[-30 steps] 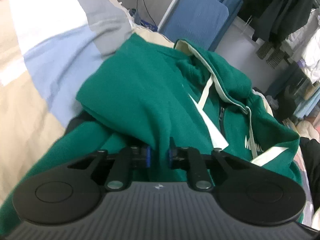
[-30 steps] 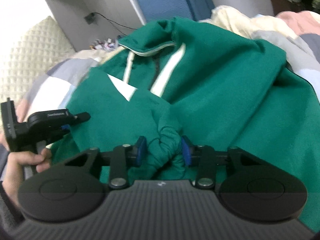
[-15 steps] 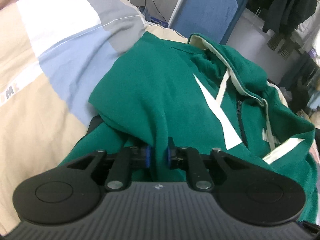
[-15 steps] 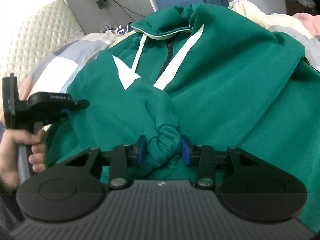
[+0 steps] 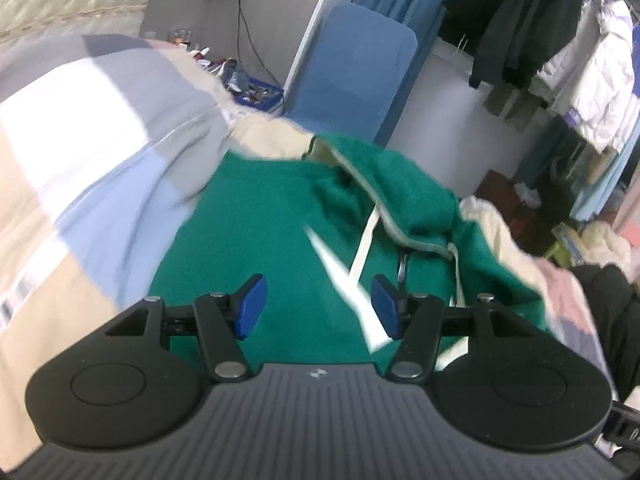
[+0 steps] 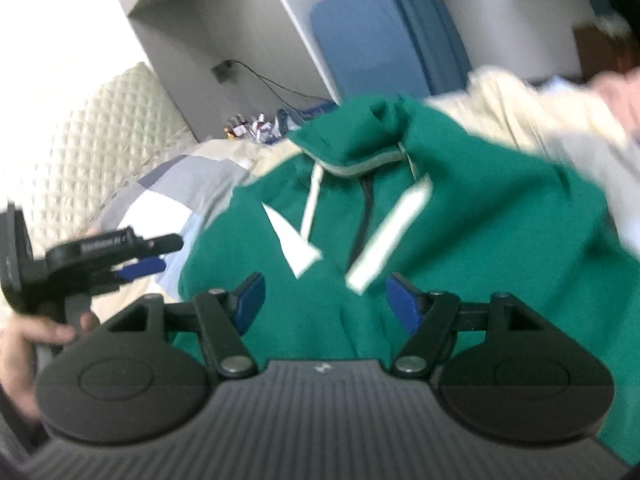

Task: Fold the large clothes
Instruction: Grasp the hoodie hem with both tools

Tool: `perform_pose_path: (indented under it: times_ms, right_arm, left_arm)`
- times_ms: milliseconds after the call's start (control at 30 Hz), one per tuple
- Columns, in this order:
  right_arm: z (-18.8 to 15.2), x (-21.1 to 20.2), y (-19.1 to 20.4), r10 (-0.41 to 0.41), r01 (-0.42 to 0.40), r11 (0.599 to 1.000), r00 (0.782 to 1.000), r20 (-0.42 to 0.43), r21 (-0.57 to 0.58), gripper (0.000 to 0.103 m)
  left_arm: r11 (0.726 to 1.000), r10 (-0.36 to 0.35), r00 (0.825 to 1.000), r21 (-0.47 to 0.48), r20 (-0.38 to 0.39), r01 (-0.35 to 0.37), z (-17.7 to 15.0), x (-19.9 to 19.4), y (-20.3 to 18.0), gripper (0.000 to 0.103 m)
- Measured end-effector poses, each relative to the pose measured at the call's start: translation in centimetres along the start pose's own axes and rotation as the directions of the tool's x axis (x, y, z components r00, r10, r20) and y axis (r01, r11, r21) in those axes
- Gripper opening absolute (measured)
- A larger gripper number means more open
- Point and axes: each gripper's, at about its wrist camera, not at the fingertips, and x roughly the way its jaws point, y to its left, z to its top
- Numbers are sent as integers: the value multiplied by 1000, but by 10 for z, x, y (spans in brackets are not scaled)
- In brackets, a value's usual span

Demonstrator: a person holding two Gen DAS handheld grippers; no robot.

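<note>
A green hoodie [image 5: 272, 216] with cream stripes, drawstrings and a hood lies on a patchwork quilt [image 5: 92, 152]; it also shows in the right wrist view [image 6: 480, 232]. My left gripper [image 5: 318, 310] is open and empty above the hoodie's lower front. My right gripper [image 6: 326, 304] is open and empty above the folded sleeves at the hoodie's front. The left gripper [image 6: 140, 256] also shows at the left of the right wrist view, held in a hand. Both views are motion-blurred.
A blue board [image 5: 356, 76] leans on the wall behind the bed. Dark and white clothes hang on a rack [image 5: 560, 40] at the right. A quilted headboard [image 6: 100, 152] stands at the left. A cream blanket [image 6: 520, 120] lies beside the hoodie.
Both grippers have opened and let go of the green fabric they were pinching, then lifted back from the hoodie. The sleeves now lie folded over the hoodie's front.
</note>
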Motion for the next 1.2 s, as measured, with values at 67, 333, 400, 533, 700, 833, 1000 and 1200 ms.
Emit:
perform_pose_path:
  times_ms: [67, 333, 400, 533, 700, 833, 1000, 1200]
  right_arm:
    - [21, 17, 8, 4, -3, 999, 1000, 14, -49, 70]
    - [94, 151, 40, 7, -2, 976, 1000, 20, -219, 69]
    - [107, 194, 45, -1, 5, 969, 1000, 18, -247, 69]
    - [131, 275, 55, -30, 32, 953, 999, 12, -301, 67]
    - [146, 351, 60, -108, 112, 927, 994, 30, -358, 64]
    - [157, 378, 45, -179, 190, 924, 982, 64, -331, 61]
    - [170, 369, 30, -205, 213, 933, 977, 59, -289, 21]
    - [194, 300, 30, -142, 175, 939, 981, 131, -295, 19]
  left_arm:
    - [1000, 0, 1000, -15, -9, 0, 24, 19, -1, 63]
    - [1000, 17, 1000, -20, 6, -16, 96, 127, 17, 63]
    - [1000, 20, 1000, -16, 5, -20, 107, 159, 26, 63]
    - [1000, 4, 1000, -23, -9, -4, 122, 213, 46, 63]
    - [999, 4, 1000, -51, -20, -5, 141, 268, 64, 63]
    - [997, -5, 1000, -71, -24, 4, 151, 294, 70, 63]
    - [986, -104, 993, -138, -54, 96, 150, 306, 64, 63]
    - [976, -180, 984, -127, -1, 179, 153, 278, 27, 63]
